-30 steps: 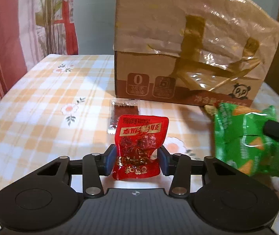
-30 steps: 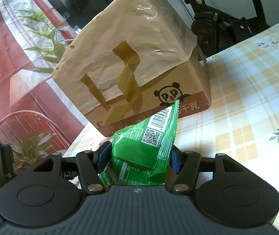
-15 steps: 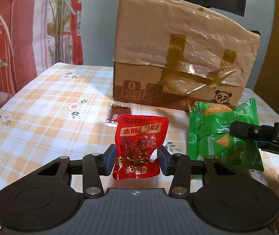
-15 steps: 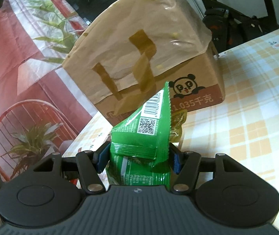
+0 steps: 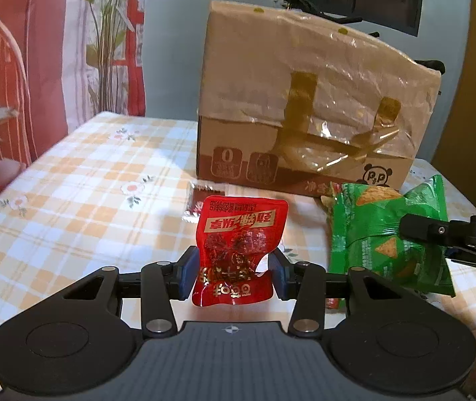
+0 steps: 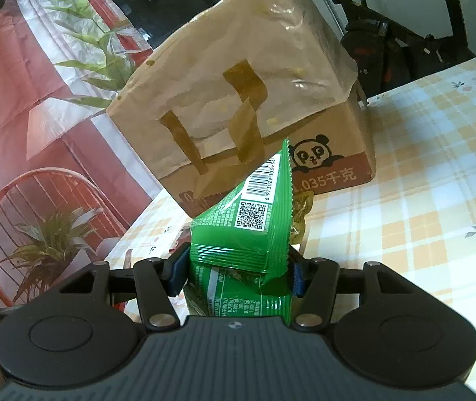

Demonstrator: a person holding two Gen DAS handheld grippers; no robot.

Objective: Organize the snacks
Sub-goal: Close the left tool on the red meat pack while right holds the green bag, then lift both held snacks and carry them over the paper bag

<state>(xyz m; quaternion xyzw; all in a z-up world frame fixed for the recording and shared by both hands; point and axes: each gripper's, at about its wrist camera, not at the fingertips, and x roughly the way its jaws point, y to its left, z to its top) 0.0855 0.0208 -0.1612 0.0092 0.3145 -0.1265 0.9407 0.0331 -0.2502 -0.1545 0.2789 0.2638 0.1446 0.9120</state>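
Left tongs [image 5: 234, 275]: clamped on red snack pouch [image 5: 238, 247] — held upright above checked counter [image 5: 71, 200].
Right tongs [image 6: 236, 267]: closing, pads pressing green chip bags [image 6: 251, 230].
Far side: taped cardboard box [image 5: 305, 117] on the counter.

I see a red snack pouch [image 5: 238, 250] with gold lettering, a green chip bag [image 6: 251, 227], a brown cardboard box [image 5: 305, 117] — orange-and-white checked, flowered tablecloth [image 5: 87, 183].

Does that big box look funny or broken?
Yes. The cardboard box is covered by crinkled plastic, stuck down with crooked brown tape strips. The plastic bulges unevenly. I see no spill.
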